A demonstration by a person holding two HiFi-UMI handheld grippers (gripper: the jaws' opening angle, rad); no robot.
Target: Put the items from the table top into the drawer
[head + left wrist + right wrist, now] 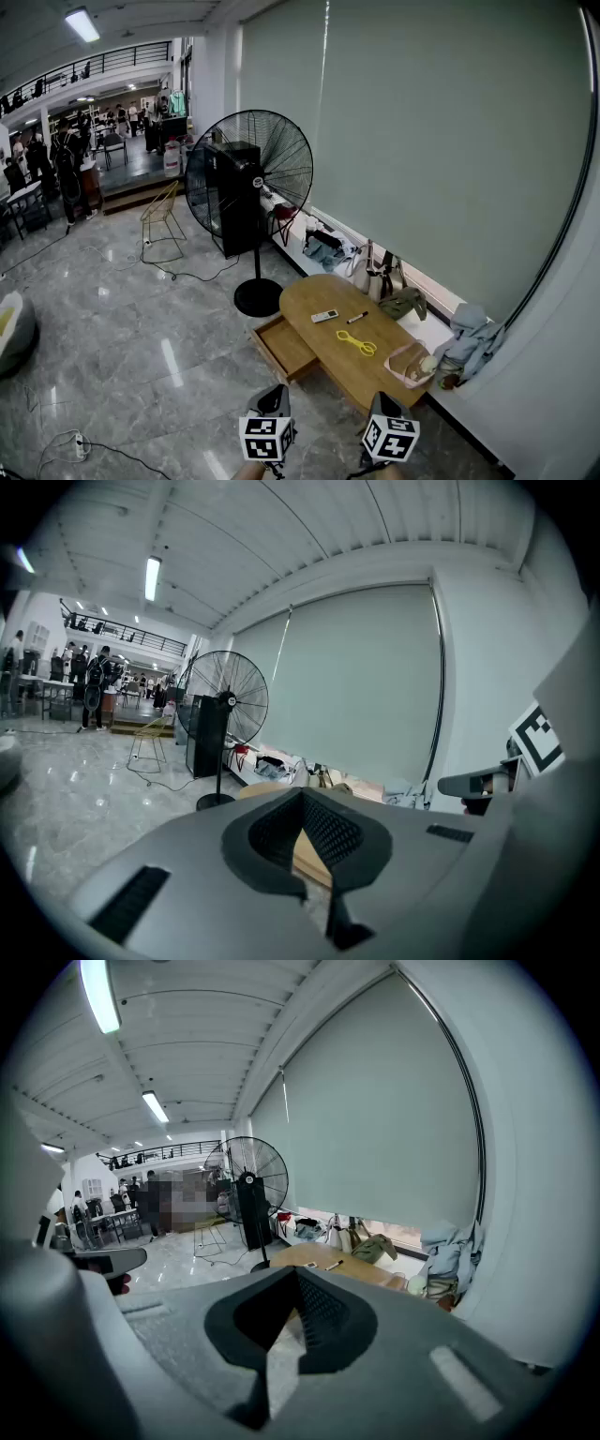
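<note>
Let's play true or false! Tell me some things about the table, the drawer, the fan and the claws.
The drawer is open. True.
The yellow cord is in the drawer. False: it lies on the table.
The left claw holds the pen. False: it is shut and empty, and the pen lies on the table.
The fan stands on the floor. True.

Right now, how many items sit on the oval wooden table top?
4: a small white remote at the far end, a black marker pen beside it, a yellow looped cord in the middle, and a pink tray at the near end. The tray may hide more.
</note>
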